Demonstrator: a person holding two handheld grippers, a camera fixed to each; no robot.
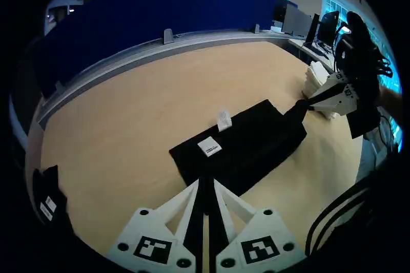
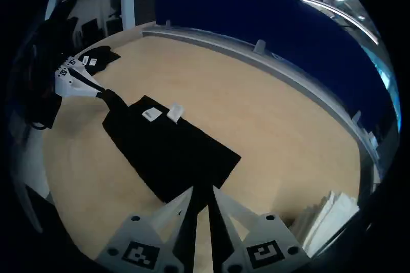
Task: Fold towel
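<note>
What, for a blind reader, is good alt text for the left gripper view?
A black towel lies on a wooden table, pinched at its near end by the left tool and at its far end by the right tool.

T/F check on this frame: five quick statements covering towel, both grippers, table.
1. The towel is black. True.
2. The left gripper hangs open above the towel. False: it is shut on the towel's near end.
3. The right gripper pinches the opposite end. True.
4. The towel hangs off the table. False: it lies on the tabletop.
5. The towel has no tags. False: white tags show on it.
</note>
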